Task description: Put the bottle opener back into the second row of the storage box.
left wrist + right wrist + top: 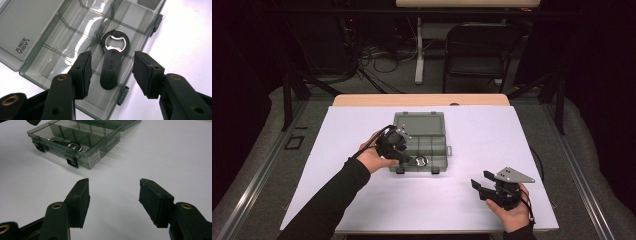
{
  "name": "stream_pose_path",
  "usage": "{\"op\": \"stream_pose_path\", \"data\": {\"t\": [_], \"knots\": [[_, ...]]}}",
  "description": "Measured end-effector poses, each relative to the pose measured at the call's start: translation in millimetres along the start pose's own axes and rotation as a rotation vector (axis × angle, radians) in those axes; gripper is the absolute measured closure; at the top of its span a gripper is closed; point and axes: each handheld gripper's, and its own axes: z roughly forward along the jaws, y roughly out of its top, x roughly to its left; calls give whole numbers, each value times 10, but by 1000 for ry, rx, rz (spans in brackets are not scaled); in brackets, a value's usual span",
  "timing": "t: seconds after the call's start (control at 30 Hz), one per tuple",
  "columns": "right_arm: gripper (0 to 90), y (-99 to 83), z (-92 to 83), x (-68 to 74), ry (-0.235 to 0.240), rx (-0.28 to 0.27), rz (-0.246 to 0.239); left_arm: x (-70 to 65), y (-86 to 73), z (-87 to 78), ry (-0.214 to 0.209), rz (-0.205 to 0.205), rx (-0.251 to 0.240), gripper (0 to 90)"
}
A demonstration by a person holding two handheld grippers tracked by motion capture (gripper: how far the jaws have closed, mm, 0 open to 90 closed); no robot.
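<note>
Black bottle opener [113, 60] lying in front compartment of smoky clear organiser box [62, 40], lid open flat, "LARIA" readable on lid beside two small characters. Left tool [112, 72] hovering above opener, jaws wide, gripping nothing, pads clear of handle. Right tool [113, 200] over white table [162, 152], well apart from box, jaws spread, empty. White label on box front wall, print too small to read.

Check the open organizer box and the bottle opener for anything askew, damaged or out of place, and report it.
Nothing looks damaged or spilled. The bottle opener lies flat in the organizer box, but slantwise, crossing a divider line instead of sitting in one compartment. The lid is folded fully open. The left gripper hovers open above it, not touching.
</note>
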Motion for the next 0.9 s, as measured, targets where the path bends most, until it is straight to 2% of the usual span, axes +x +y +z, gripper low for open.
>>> {"op": "stream_pose_path", "data": {"t": [0.17,0.33,0.43,0.57,0.67,0.8,0.9], "knots": [[409,-8,25,2,0,18,-3,-10,-144,-82,-11,-59,-89,471],[408,-10,45,8,-4,23,-7,-8,-317,-191,0,-134,-156,464],[408,-9,60,10,-7,30,-15,-8,-416,-244,17,-163,-194,454],[406,7,75,24,-8,30,-21,5,-522,-288,37,-188,-212,447],[407,36,87,37,-2,40,-19,21,-574,-316,42,-223,-229,447],[423,102,113,71,-3,58,-27,42,-592,-336,54,-244,-230,463],[429,189,138,87,25,80,-11,48,-581,-340,70,-269,-227,473]]}}
